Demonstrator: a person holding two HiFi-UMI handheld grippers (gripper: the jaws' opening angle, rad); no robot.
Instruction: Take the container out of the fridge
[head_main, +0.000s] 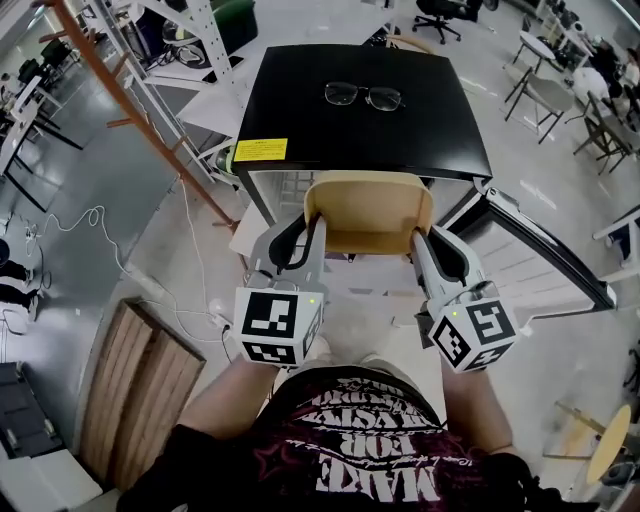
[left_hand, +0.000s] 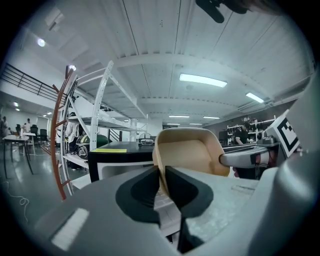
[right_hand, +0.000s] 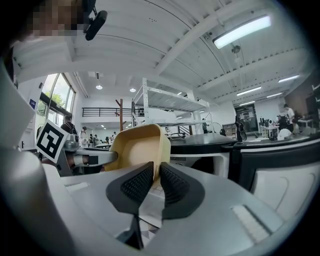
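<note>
Left gripper (head_main: 309, 230) was clamped on the left side wall of the beige container (head_main: 368, 212), its dark pads pinching the thin wall between them, and the right gripper (head_main: 428, 240) was clamped the same way on the opposite wall. The container therefore hung between the two, carried in the air with its open side up and its far end towards the black fridge (head_main: 430, 130). It lay just in front of the fridge's open front, level with its top in the gripper views, and looked clear of the compartment. The fridge door (head_main: 545, 255) stood swung out on the right, closer to the right gripper. Glasses (head_main: 363, 96) rested on the fridge top, well beyond the container. Judging by this, the way out lay straight back towards the person, both grippers moving together.
</note>
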